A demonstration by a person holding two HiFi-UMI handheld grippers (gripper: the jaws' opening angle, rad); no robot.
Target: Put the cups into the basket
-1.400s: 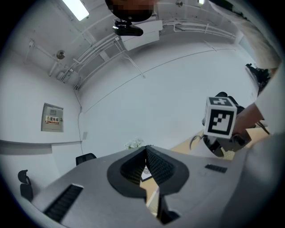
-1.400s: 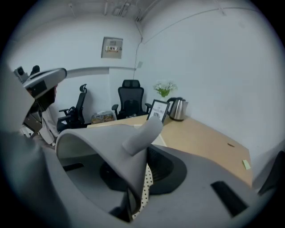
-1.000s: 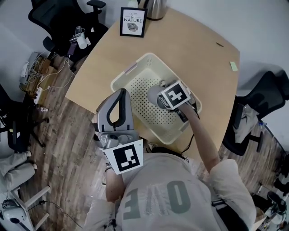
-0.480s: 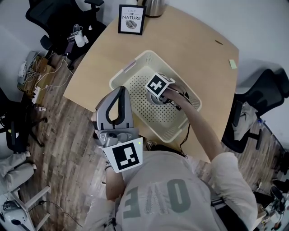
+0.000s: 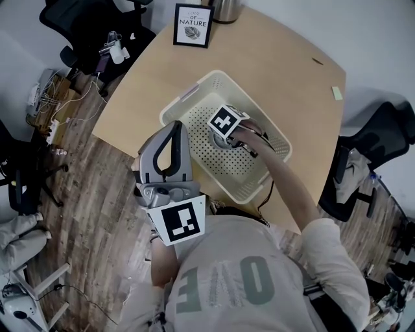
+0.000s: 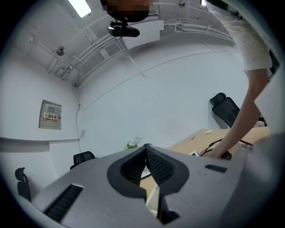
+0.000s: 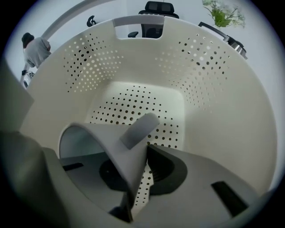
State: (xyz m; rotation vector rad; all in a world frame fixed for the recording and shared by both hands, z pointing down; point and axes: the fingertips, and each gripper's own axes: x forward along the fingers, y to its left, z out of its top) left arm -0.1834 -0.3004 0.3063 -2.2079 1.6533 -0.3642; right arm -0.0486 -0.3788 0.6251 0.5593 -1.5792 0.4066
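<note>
Basket (image 5: 194, 123) of cream perforated plastic sits on a light wooden surface (image 5: 149, 84), toward the edge nearest the person. From the head view, the person's right arm reaches forward and down into the basket, and the right gripper (image 7: 144, 147) is inside it, its square-marker cube facing up. The right gripper view shows its jaws narrowed onto the wall of a grey cup (image 7: 102, 133): the wall passes between the two pads, the cup's mouth opens to the left of the jaws, and its short handle (image 7: 139, 129) sticks up and to the right. The cup is low inside the basket, just above the dotted floor; whether it touches the floor cannot be told. The left gripper (image 6: 146, 146) is held close to the person's body, at the near left corner of the basket and over the edge of the surface. Its jaw tips meet and nothing is between them. At the far end of the surface stand a black-framed print (image 5: 192, 24) and a metal kettle (image 5: 224, 8), and a small green note (image 5: 336, 92) lies near the right edge. Black office chairs (image 5: 97, 32) stand on the wood-plank floor (image 5: 84, 214) around the surface.
</note>
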